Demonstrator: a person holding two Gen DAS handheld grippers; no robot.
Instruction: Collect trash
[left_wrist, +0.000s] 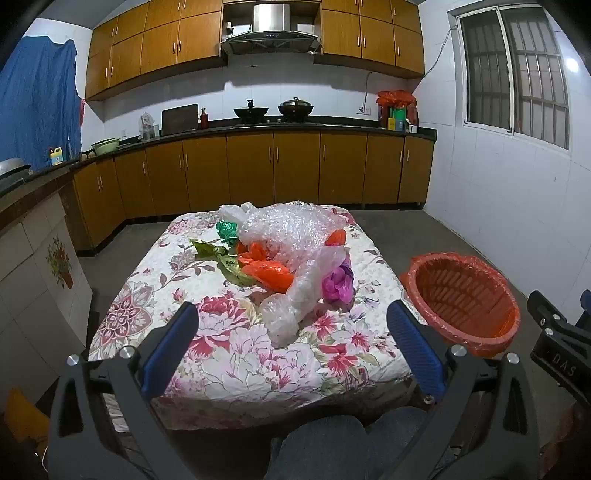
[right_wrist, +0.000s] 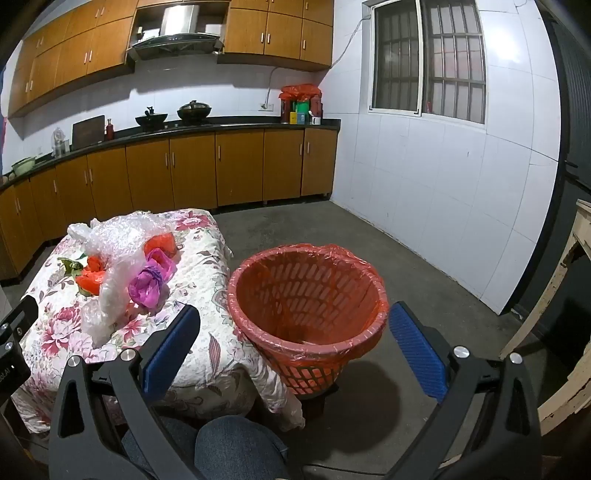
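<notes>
Crinkly plastic trash (left_wrist: 291, 254) sits piled on my flowery surface (left_wrist: 229, 369). Both grippers (left_wrist: 291, 347) (right_wrist: 295, 350) gape wide, holding nothing. Light bags might slip out or miss the red basket (right_wrist: 306, 295) beside it.

On the pink-and-red floral tablecloth (left_wrist: 236, 354) lie clear bubble wrap (left_wrist: 295, 229), orange (left_wrist: 271, 271), green (left_wrist: 227, 230) and purple bags (left_wrist: 338, 282) (olive one too), beside it an orange-lined orange basket (right_wrist: 306, 291).
</notes>
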